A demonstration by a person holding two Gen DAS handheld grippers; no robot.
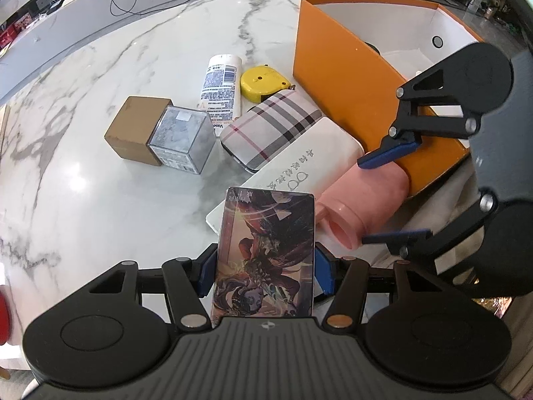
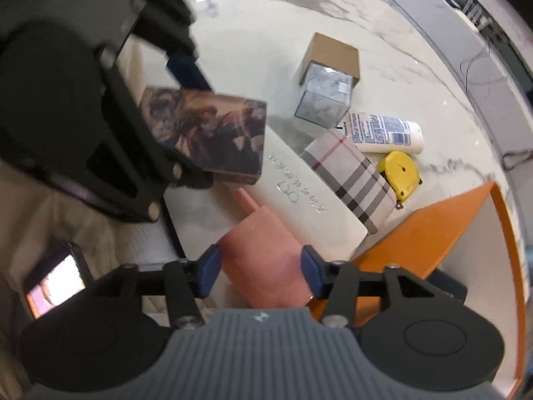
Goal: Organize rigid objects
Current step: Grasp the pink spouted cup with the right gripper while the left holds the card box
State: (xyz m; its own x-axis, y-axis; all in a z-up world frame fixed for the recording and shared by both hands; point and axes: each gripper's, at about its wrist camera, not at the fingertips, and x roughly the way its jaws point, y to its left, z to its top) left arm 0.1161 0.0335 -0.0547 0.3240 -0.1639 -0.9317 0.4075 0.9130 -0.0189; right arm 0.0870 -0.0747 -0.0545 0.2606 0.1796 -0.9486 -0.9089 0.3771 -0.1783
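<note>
Left wrist view: the left claw (image 1: 265, 271) clamps an illustrated card box (image 1: 263, 253) above the bench (image 1: 100, 200). The right claw (image 2: 261, 271) grips a pink bottle (image 2: 266, 253) beside the orange box (image 1: 349, 93). Several items still wait outside, near the bench's middle.

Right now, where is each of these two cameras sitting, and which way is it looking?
Left wrist view: on the left gripper, looking steeply down along its fingers at an illustrated box clamped between them; the right gripper shows around a pink bottle.
Right wrist view: on the right gripper, looking down at the pink bottle; the left gripper appears upper left.
Both share the marble table, plaid case, yellow tape measure and orange box.
</note>
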